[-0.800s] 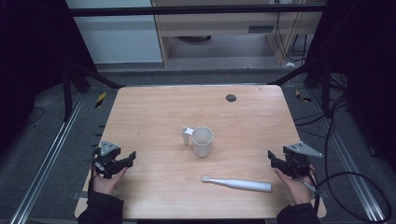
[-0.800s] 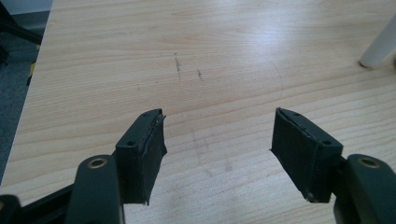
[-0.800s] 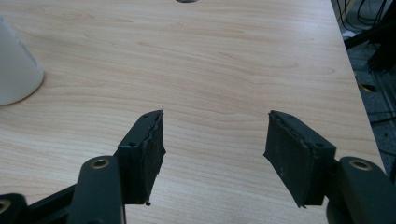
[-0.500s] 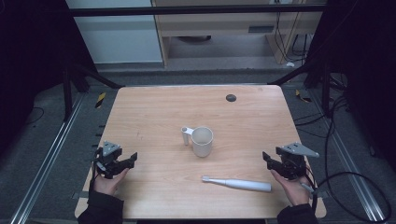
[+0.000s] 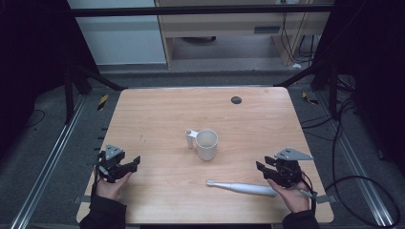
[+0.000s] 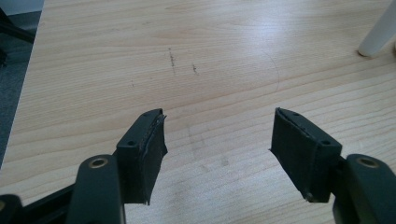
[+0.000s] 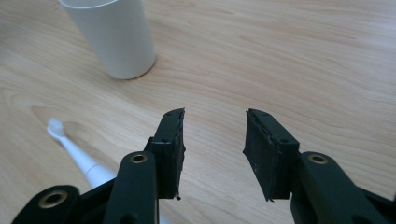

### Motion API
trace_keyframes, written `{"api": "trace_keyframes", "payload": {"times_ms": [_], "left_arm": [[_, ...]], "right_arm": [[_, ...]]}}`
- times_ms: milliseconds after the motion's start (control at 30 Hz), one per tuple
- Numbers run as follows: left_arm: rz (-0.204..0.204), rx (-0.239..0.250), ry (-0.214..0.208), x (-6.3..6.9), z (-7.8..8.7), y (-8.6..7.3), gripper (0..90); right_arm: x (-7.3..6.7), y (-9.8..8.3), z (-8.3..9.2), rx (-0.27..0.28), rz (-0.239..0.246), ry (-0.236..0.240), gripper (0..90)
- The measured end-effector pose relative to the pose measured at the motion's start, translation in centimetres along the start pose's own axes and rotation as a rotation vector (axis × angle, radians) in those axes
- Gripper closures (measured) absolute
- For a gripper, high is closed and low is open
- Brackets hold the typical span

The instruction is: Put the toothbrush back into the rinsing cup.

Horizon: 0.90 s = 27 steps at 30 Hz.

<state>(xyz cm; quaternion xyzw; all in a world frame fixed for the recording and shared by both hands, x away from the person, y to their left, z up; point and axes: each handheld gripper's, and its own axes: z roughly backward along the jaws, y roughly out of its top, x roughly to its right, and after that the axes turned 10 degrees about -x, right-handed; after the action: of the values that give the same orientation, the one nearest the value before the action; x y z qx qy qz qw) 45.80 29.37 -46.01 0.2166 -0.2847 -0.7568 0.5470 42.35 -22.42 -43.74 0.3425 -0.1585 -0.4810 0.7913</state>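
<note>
A white mug (image 5: 207,145) stands upright mid-table, its handle turned left. A white electric toothbrush (image 5: 241,187) lies flat in front of it, head pointing left. My right gripper (image 5: 261,167) hovers open just above and behind the toothbrush's handle end, holding nothing. In the right gripper view, the right gripper (image 7: 214,135) spans bare wood; the mug (image 7: 114,35) is ahead to the left and the toothbrush (image 7: 74,149) low at left. My left gripper (image 5: 133,163) sits open near the table's front left. Seen in its own view, the left gripper (image 6: 217,135) is empty, with the mug's handle (image 6: 378,32) showing at the upper right.
The wooden table (image 5: 157,114) has a small dark round spot (image 5: 236,99) toward its back right. Metal rails and cables run along the floor on both sides, and a dark frame bar crosses behind the table.
My right gripper has shifted left, closer to the toothbrush's handle. The left gripper, mug and toothbrush have stayed put.
</note>
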Motion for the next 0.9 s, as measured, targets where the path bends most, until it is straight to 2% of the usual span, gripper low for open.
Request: {"api": "trace_keyframes", "payload": {"times_ms": [100,900], "left_arm": [[-0.003,-0.004,-0.001,0.1,0.0,0.0,34.3],[-0.020,-0.014,-0.011,0.3,-0.1,0.0,38.4]], "right_arm": [[-0.6,0.0,-0.4,-0.020,0.025,0.033,62.5],[-3.8,-0.2,-2.1,-0.083,0.110,0.132,76.9]]}}
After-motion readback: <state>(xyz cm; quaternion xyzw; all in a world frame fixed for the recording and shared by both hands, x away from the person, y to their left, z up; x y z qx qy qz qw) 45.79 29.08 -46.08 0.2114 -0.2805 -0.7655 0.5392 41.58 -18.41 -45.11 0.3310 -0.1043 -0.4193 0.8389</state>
